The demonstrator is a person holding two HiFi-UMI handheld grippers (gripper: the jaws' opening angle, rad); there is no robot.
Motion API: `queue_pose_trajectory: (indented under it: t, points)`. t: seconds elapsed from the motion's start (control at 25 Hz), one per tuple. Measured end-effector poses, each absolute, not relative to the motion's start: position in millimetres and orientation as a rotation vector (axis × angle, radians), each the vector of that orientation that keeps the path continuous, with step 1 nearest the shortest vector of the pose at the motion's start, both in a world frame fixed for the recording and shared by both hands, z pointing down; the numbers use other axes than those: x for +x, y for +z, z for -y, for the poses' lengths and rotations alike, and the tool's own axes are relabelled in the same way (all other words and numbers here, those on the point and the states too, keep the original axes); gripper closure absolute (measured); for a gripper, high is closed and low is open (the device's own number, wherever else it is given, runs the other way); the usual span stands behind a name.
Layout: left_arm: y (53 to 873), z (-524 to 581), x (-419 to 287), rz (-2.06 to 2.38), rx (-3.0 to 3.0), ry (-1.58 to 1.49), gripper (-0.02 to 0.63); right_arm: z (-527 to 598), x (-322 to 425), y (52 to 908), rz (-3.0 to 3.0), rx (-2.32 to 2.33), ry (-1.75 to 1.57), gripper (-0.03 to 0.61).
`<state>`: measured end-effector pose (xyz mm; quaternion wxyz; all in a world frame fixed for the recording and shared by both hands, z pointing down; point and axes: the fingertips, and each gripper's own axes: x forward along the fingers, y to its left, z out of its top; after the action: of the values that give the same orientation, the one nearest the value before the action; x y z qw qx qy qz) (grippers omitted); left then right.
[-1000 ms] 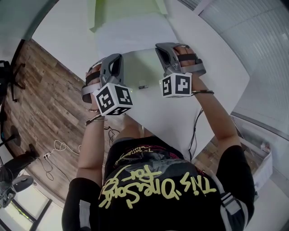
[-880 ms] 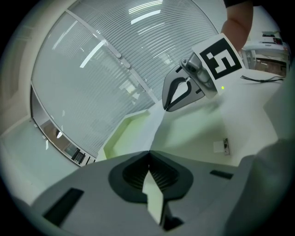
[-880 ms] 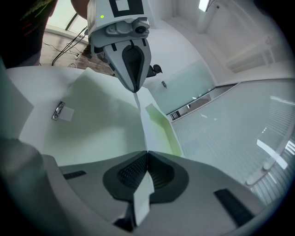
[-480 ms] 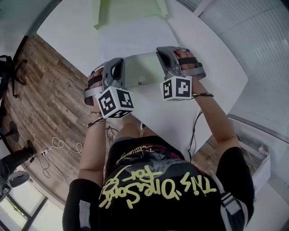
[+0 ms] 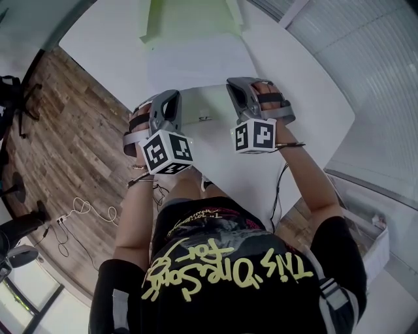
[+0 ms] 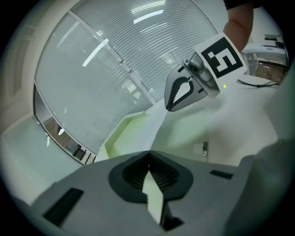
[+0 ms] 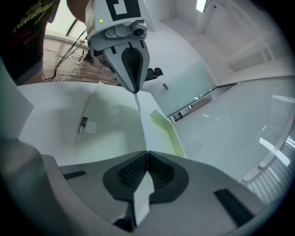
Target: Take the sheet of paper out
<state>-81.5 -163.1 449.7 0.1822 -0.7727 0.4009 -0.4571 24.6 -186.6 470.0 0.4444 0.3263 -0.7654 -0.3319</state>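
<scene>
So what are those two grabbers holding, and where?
Both hold one thin white sheet of paper: the left gripper is shut on its left edge, the right gripper on its right edge.

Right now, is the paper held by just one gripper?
No, the left gripper and the right gripper each have their jaws shut on the paper, at its near edge.

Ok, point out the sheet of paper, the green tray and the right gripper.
sheet of paper (image 5: 204,101): head view, its near part.
green tray (image 5: 186,16): head view, bare floor.
right gripper (image 7: 146,152): right gripper view, where its jaws meet.
</scene>
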Motion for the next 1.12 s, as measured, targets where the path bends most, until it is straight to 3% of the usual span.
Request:
queue_pose_trajectory:
  t: [1.12]
  points:
    - [441, 108, -79, -1.139, -2.171, -1.296, 0.606, 130, 28, 460, 1.940, 0.822, -0.807, 0.569]
